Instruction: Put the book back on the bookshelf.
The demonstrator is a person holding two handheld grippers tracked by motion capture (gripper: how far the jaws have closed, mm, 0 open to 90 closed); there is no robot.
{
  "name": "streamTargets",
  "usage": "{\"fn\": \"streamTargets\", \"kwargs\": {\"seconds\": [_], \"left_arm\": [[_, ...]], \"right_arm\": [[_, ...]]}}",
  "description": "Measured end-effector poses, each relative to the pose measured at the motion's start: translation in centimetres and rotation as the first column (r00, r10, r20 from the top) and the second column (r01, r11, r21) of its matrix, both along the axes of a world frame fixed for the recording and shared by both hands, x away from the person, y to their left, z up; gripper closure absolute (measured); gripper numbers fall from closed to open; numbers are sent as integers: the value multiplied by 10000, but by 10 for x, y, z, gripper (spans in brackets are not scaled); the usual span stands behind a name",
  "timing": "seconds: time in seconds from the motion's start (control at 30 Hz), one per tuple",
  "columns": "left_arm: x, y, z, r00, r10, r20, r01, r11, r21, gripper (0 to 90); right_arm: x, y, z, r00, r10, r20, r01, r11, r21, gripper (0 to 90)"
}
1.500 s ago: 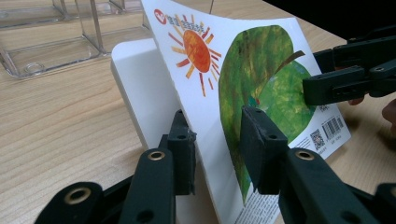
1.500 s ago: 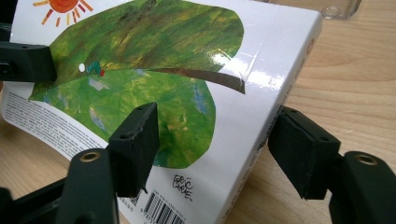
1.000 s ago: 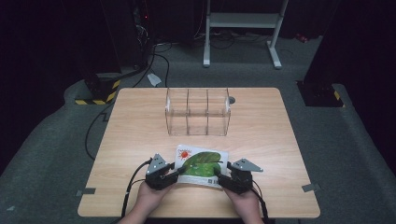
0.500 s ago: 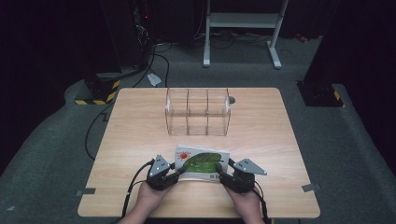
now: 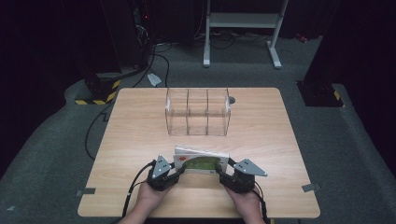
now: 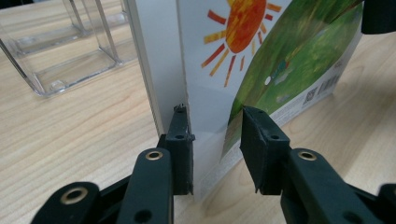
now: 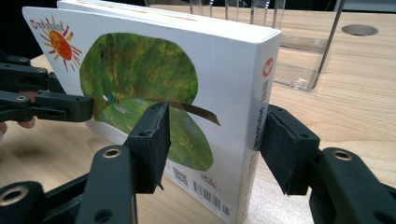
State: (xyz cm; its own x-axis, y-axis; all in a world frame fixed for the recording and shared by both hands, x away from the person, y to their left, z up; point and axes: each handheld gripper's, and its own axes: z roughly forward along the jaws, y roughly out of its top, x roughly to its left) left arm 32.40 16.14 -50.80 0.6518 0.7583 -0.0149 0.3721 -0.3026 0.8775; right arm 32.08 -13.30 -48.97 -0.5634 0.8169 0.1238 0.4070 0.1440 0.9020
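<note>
Two-handed holding of one book: clamping the right gripper (image 7: 212,140) on the spine-end corner of the book (image 7: 140,70), pressing one jaw on the green cover and the other against the spine. Just now opening the jaws of the left gripper (image 6: 215,140) a little at the sun-end corner, with the book between them. There, touching the white page edge with one jaw and seeming to stand just off the cover with the other, so apart rather than gripping. Keeping the book up on its long edge between both grippers, close in front of them. Probably preparing to carry it to the clear organizer (image 5: 198,112), well beyond the grippers on the table (image 5: 261,140). For doing this well: closing the left jaws squarely across the thickness before lifting, raising both ends together, and lowering carefully into one compartment without hitting the thin dividers.
</note>
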Motion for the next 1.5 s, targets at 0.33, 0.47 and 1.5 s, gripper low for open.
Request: {"fn": "streamTargets", "kwargs": {"seconds": [0.33, 0.47, 1.5], "left_arm": [[-4, 2, 1, 9999, -109, -97, 106, 9995, -311, 598], [-5, 3, 1, 9999, -32, -108, 28, 9995, -316, 568], [-11, 56, 2, 9849, 1672, -455, -1701, 9829, -706, 489]], "right_arm": [[-4, -4, 2, 9996, 242, 128, -243, 9996, 153, 362], [-2, -6, 4, 9992, 370, 136, -374, 9990, 251, 331], [17, 6, 17, 9835, 1623, 803, -1606, 9866, -278, 373]]}}
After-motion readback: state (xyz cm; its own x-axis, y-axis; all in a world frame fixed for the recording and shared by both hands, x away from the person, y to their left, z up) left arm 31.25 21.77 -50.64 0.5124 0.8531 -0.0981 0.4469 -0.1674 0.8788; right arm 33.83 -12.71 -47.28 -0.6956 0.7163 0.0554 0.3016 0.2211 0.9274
